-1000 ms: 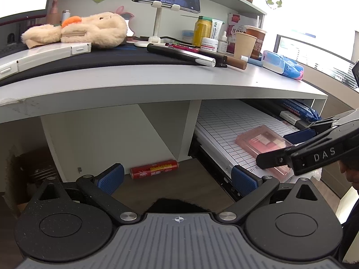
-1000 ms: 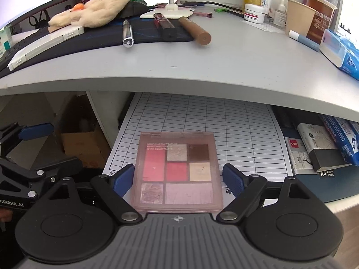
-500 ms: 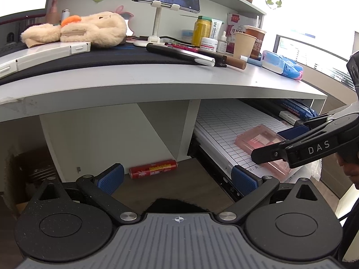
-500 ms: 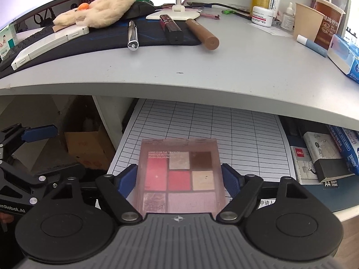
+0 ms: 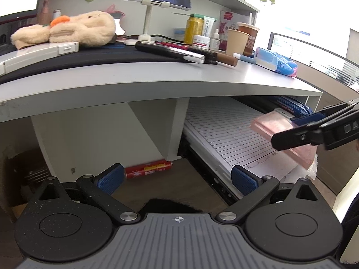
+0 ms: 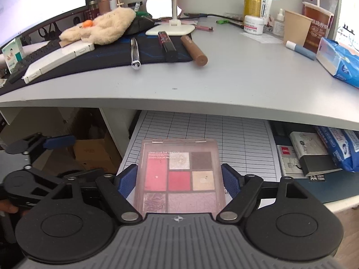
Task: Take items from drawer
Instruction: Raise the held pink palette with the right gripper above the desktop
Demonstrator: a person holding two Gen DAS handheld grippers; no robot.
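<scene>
The pink makeup palette [image 6: 179,176] sits clamped between the blue pads of the right gripper [image 6: 179,179], its two side edges pressed against the closed-in jaws, its clear lid facing up so the seven colour pans show. It is held flat above the open drawer [image 6: 246,139], over the gridded paper sheet [image 6: 235,134] that lines the drawer floor; in the left wrist view the palette [image 5: 276,127] appears clear of the paper, lifted just below the front edge of the desk [image 6: 235,83]. To the right of the right jaws, in the same drawer, lie a white box [image 6: 285,157], a black-edged notebook [image 6: 314,154] and a blue packet [image 6: 343,148].

The left gripper [image 5: 177,177] holds nothing; its jaws stand wide apart, pointing under the desk, to the left of the drawer. Between and beyond those jaws a red can [image 5: 148,169] lies on its side on the floor.

Above the right jaws, on the desk, a silver pen [image 6: 134,52], a dark tube [image 6: 167,43] and a brown tube [image 6: 194,50] lie side by side on a black mat [image 6: 89,60]. Farther back rest a plush toy [image 6: 103,28] and a phone stand [image 6: 172,22]; off to the right stand two paper cups [image 6: 298,27] and a blue tissue pack [image 6: 336,60].
</scene>
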